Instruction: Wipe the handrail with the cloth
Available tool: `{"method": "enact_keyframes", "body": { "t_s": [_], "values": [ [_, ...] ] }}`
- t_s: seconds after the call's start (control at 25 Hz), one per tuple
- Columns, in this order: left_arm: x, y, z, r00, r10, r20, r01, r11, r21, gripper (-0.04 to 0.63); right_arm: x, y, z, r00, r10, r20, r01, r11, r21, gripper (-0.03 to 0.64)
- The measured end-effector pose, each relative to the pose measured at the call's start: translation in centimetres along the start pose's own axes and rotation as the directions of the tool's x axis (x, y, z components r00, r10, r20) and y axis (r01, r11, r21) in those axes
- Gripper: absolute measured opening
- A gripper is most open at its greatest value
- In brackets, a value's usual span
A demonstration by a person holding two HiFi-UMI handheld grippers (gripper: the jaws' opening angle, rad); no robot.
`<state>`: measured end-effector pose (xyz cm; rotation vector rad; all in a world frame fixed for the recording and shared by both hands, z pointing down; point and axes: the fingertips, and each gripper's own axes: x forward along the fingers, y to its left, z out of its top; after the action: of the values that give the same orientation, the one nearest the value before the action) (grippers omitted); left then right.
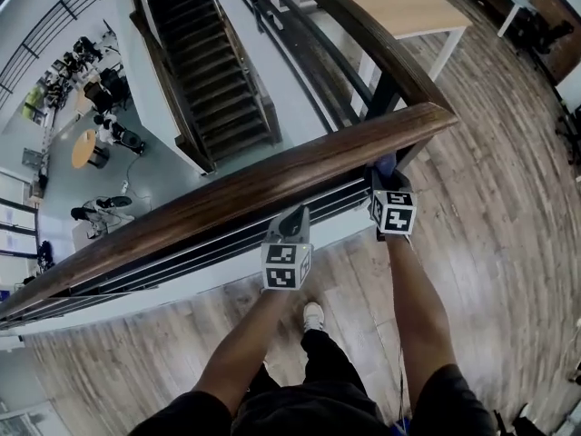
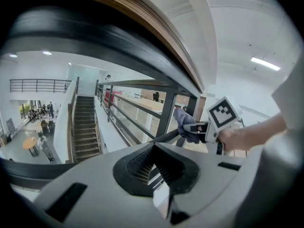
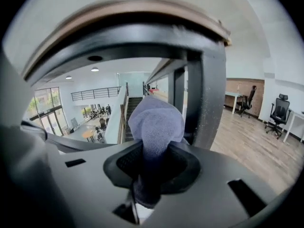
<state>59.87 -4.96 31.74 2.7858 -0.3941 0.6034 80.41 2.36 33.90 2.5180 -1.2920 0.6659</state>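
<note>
R gripper (image 3: 151,172): jaws clamped tight on a bunched blue-grey fabric cloth (image 3: 155,121), which sticks up out of the jaws in a rounded wad. In the head view the R gripper (image 1: 388,182) sits low against the near face of the long brown wooden handrail (image 1: 236,193), close to its corner end. The cloth (image 1: 385,164) is tucked at the rail's lower edge, right by the black metal post (image 3: 212,94). It's under/beside the rail, not on the top surface.

L gripper (image 2: 154,167): jaws together w/ nothing between them, just railing bars seen past them. It points up at the rail's underside, near mid-length (image 1: 292,221), well apart from the cloth.

Progress, as a judgement: can't see any wiped vs unwiped difference on the wood, no streaks or damp. Cloth is gripped and at the rail's end, so pickup is done. Wiping looks at or near one end of a pass. The top of the rail and the whole run off to the left prob. remain to be covered.
</note>
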Motion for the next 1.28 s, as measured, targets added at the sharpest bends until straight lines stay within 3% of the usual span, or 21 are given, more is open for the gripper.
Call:
{"method": "enact_keyframes", "body": {
  "t_s": [0.16,0.24,0.4,0.6,0.84,1.04,1.2,1.28],
  "values": [
    [-3.9,2.8,-0.9,0.996,-0.008,0.089,0.007,1.000,0.010,0.003,-3.7,7.7,-1.0,0.992,0.046,0.114,-0.046,0.999,-0.002,0.087],
    [-6.2,4.8,-2.4,0.995,0.008,0.102,-0.010,1.000,0.017,0.002,-5.4,12.5,-2.7,0.989,0.086,0.120,-0.089,0.996,0.013,0.087],
    [-12.3,10.0,-6.5,0.991,0.069,0.117,-0.065,0.997,-0.036,0.002,-8.7,23.3,-7.1,0.980,0.173,0.099,-0.175,0.985,0.006,0.087],
    [-22.6,19.7,-13.0,0.973,0.183,0.140,-0.168,0.979,-0.113,0.002,-11.3,38.4,-11.7,0.956,0.278,0.097,-0.277,0.961,-0.027,0.087],
    [-32.6,31.7,-19.9,0.950,0.272,0.152,-0.253,0.958,-0.135,0.002,-10.9,54.7,-16.9,0.936,0.339,0.097,-0.336,0.941,-0.044,0.087],
    [-41.1,43.1,-23.6,0.897,0.405,0.179,-0.380,0.911,-0.159,0.003,-10.0,69.5,-17.7,0.883,0.455,0.117,-0.449,0.890,-0.074,0.087],
    [-47.2,52.2,-26.9,0.834,0.521,0.180,-0.484,0.849,-0.214,0.002,-9.5,81.3,-18.4,0.814,0.567,0.124,-0.558,0.824,-0.098,0.087],
    [-49.8,56.3,-28.7,0.793,0.578,0.193,-0.530,0.810,-0.250,0.002,-8.6,86.6,-19.2,0.781,0.615,0.107,-0.607,0.788,-0.104,0.087]
  ]
}}
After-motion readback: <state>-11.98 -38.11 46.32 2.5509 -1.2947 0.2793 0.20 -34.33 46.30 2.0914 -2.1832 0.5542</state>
